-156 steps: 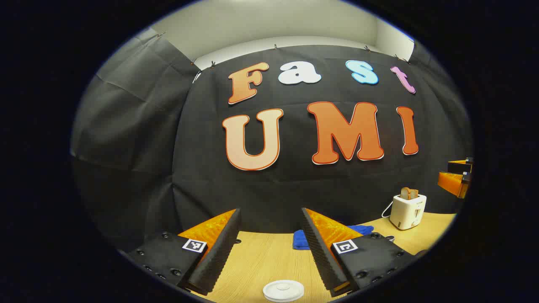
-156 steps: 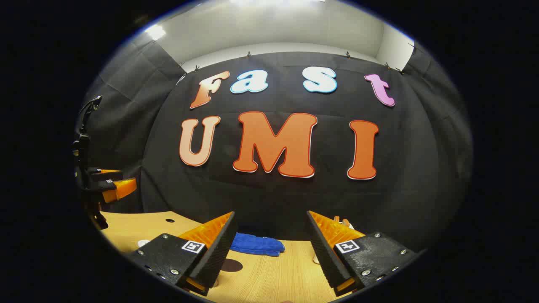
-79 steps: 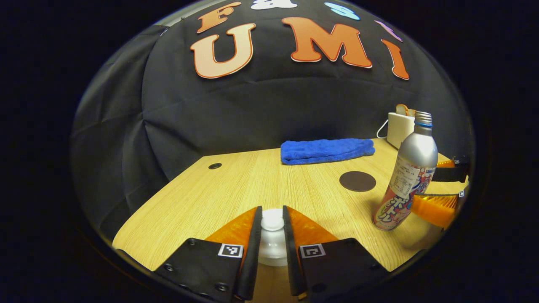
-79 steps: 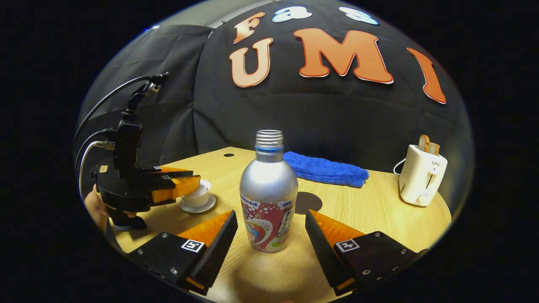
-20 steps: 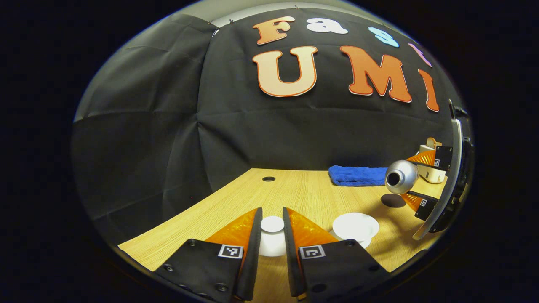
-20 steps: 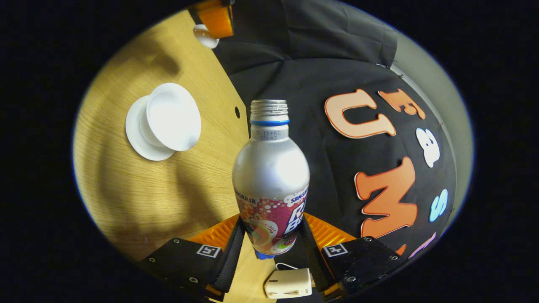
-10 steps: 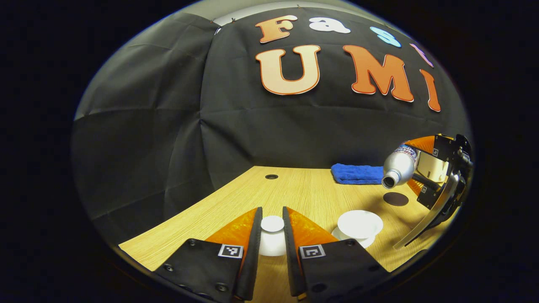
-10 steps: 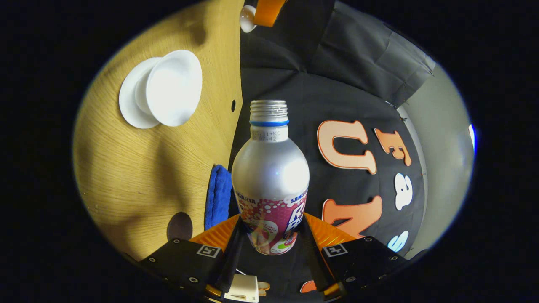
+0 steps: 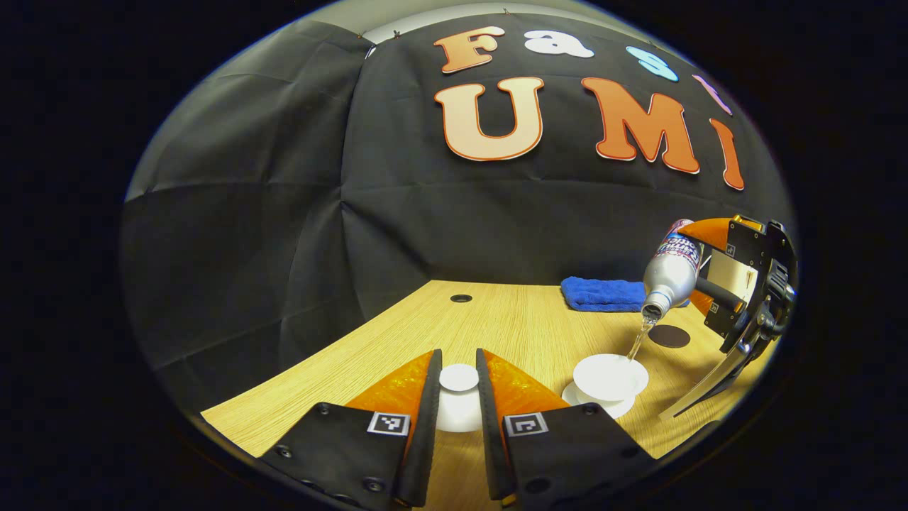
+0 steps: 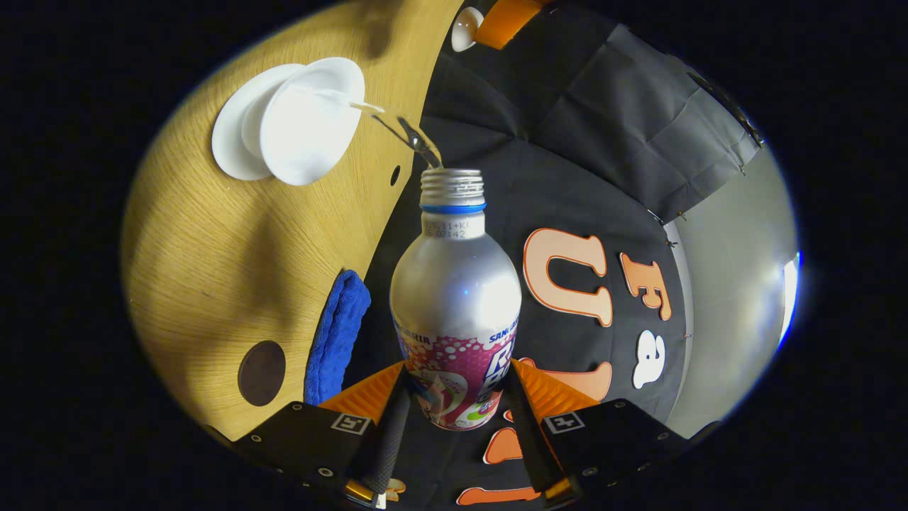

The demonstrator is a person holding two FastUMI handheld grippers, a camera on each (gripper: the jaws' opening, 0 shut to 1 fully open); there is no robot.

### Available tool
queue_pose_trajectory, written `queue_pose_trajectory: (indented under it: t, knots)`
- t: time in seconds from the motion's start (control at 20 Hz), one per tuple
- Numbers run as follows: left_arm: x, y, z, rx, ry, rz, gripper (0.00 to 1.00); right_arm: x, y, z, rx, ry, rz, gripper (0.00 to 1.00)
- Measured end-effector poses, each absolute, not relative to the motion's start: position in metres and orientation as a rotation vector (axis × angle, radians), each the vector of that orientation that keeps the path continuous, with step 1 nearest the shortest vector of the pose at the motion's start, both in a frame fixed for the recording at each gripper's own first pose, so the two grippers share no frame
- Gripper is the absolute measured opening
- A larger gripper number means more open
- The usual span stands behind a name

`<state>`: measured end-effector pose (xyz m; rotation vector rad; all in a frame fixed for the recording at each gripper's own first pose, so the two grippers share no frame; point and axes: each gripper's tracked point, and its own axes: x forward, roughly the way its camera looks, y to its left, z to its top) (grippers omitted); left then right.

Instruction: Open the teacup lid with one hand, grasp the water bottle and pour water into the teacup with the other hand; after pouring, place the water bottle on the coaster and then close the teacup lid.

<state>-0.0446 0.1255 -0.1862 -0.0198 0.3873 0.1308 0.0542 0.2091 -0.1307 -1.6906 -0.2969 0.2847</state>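
In the left gripper view our left gripper (image 9: pixel 458 397) has its fingers pressed on the knob of the white teacup lid (image 9: pixel 458 404), held above the table (image 9: pixel 397 341). At 3 o'clock from it, our right gripper (image 10: pixel 454 426) clamps the tilted water bottle (image 10: pixel 455 298), a thin stream falling into the open teacup (image 9: pixel 610 375) on its saucer. The dark coaster (image 9: pixel 669 336) lies just beyond the cup, near a blue cloth (image 9: pixel 603 294).

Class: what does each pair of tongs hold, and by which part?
Left tongs: the lid, by its knob. Right tongs: the bottle, by its lower body.
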Motion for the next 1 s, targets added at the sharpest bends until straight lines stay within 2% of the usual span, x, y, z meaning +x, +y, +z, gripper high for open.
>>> queue_pose_trajectory:
  t: [0.05,0.15,0.25,0.35,0.45,0.55,0.6,0.65,0.75,0.8,0.85,0.9,1.0]
  knots:
    - [-0.044,0.125,-0.186,-0.02,0.386,0.13,0.31,0.055,0.209,-0.13,-1.697,-0.303,0.275,0.73]
    - [-0.045,0.126,-0.185,-0.018,0.386,0.129,0.35,0.057,0.208,-0.128,-1.707,-0.319,0.256,0.73]
    - [-0.045,0.125,-0.183,-0.019,0.382,0.129,0.31,0.056,0.208,-0.128,-1.71,-0.328,0.241,0.73]
    - [-0.045,0.125,-0.184,-0.018,0.381,0.128,0.35,0.055,0.21,-0.126,-1.718,-0.345,0.226,0.73]
    - [-0.045,0.126,-0.184,-0.016,0.384,0.127,0.31,0.057,0.209,-0.124,-1.73,-0.363,0.213,0.73]
    - [-0.045,0.125,-0.183,-0.016,0.38,0.127,0.35,0.057,0.209,-0.122,-1.739,-0.377,0.203,0.73]
    - [-0.045,0.125,-0.183,-0.015,0.379,0.124,0.31,0.058,0.209,-0.121,-1.742,-0.384,0.198,0.7]
    - [-0.045,0.125,-0.183,-0.015,0.38,0.125,0.35,0.059,0.209,-0.121,-1.745,-0.39,0.197,0.73]
    - [-0.045,0.125,-0.185,-0.016,0.383,0.12,0.35,0.057,0.212,-0.12,-1.757,-0.408,0.194,0.7]
    - [-0.045,0.125,-0.184,-0.015,0.384,0.12,0.35,0.055,0.214,-0.119,-1.767,-0.427,0.193,0.73]
    - [-0.044,0.125,-0.184,-0.015,0.384,0.119,0.31,0.056,0.214,-0.116,-1.78,-0.453,0.175,0.73]
    - [-0.045,0.125,-0.184,-0.016,0.383,0.119,0.35,0.054,0.216,-0.116,-1.794,-0.476,0.169,0.73]
    - [-0.044,0.125,-0.185,-0.018,0.384,0.117,0.31,0.053,0.217,-0.118,-1.803,-0.49,0.182,0.73]
